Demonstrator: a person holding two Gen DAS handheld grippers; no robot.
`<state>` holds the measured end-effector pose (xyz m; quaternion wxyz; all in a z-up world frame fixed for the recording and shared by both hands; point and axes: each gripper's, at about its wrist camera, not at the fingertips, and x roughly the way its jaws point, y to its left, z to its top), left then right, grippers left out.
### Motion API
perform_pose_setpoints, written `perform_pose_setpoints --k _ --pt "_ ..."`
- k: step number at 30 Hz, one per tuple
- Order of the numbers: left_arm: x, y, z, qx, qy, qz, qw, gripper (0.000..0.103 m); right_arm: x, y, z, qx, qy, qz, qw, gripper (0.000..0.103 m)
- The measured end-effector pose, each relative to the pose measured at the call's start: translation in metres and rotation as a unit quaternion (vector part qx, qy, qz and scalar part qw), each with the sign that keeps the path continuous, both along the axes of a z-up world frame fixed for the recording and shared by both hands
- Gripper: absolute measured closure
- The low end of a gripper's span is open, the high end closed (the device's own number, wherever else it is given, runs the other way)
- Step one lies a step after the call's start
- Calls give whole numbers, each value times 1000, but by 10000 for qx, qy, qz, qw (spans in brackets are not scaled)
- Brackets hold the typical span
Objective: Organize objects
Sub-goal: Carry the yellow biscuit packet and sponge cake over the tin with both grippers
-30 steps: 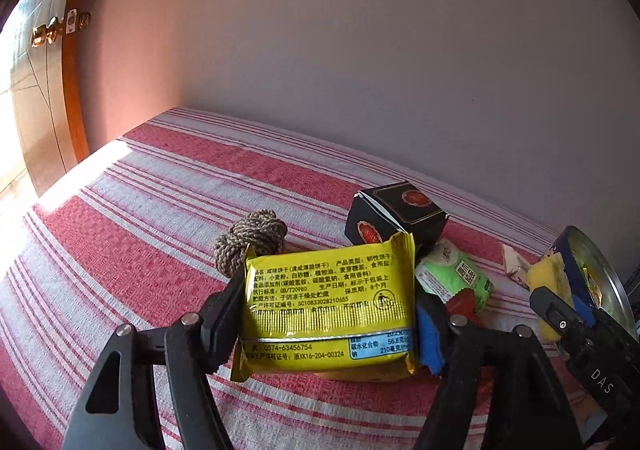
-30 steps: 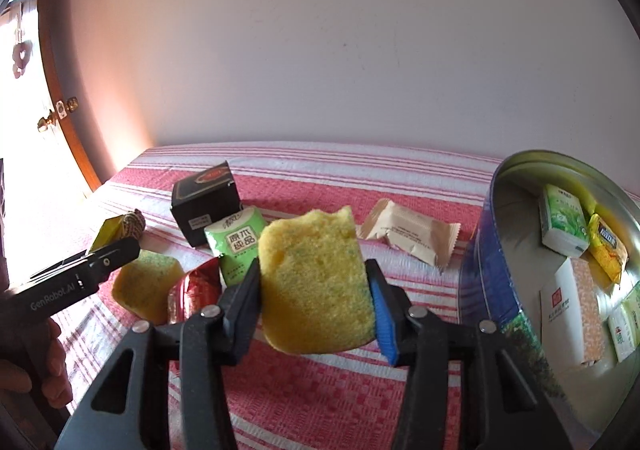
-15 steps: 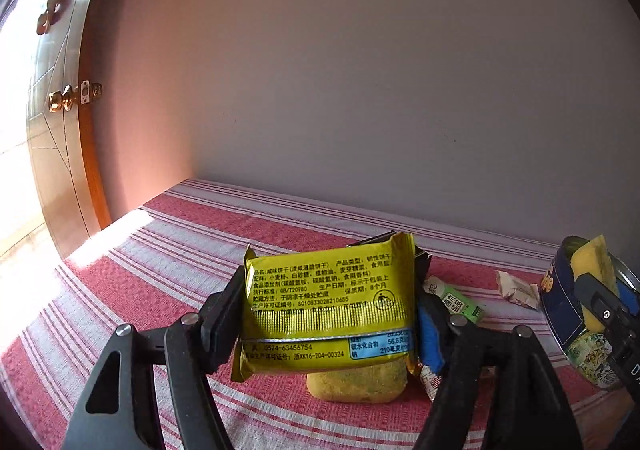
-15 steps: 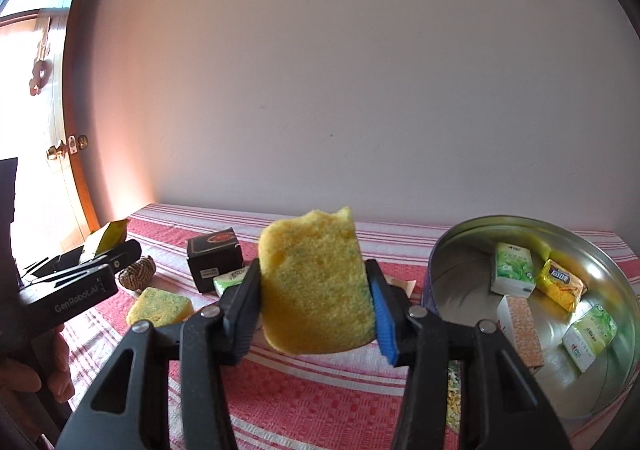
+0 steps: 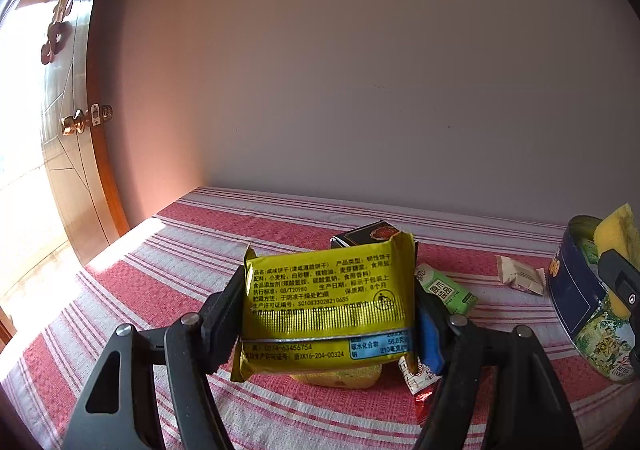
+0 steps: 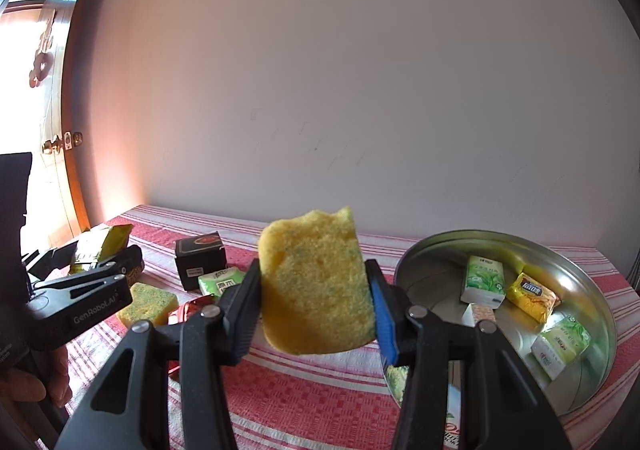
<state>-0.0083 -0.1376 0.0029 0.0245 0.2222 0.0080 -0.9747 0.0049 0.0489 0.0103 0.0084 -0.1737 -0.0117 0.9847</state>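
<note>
My left gripper (image 5: 330,314) is shut on a yellow biscuit packet (image 5: 328,302) and holds it above the red-striped tablecloth (image 5: 168,282). My right gripper (image 6: 316,300) is shut on a yellow sponge (image 6: 314,286), held in the air just left of the round metal tin (image 6: 448,250). The tin holds several small packets, among them a green tissue pack (image 6: 482,280) and a yellow packet (image 6: 532,296). In the left wrist view the tin (image 5: 576,298) stands at the far right with the held sponge (image 5: 618,226) over it.
On the cloth lie a black box (image 6: 200,258), a green packet (image 6: 220,282), a second yellow sponge (image 6: 150,304), a red wrapper (image 6: 188,310) and a beige sachet (image 5: 520,274). A wall stands behind; a wooden door (image 5: 72,170) is at the left.
Both grippers have risen with their loads. The right one has moved toward the tin, whose inside now shows more fully. The rope knot has left the left wrist view.
</note>
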Motion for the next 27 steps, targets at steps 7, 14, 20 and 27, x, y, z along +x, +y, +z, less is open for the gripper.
perform_pose_setpoints --k 7,14,20,27 --pt "4 21 -3 -62 -47 -89 9999 30 13 16 4 51 168 -129 9998 54" --pt "14 56 -4 -85 -111 -366 9992 30 27 43 6 98 281 -351 9989 54" --pt "20 85 0 -39 -107 -595 9982 30 35 70 6 71 313 -602 9977 54" --pt "26 114 5 -46 -60 -855 9963 30 45 103 7 146 391 -886 9952 54"
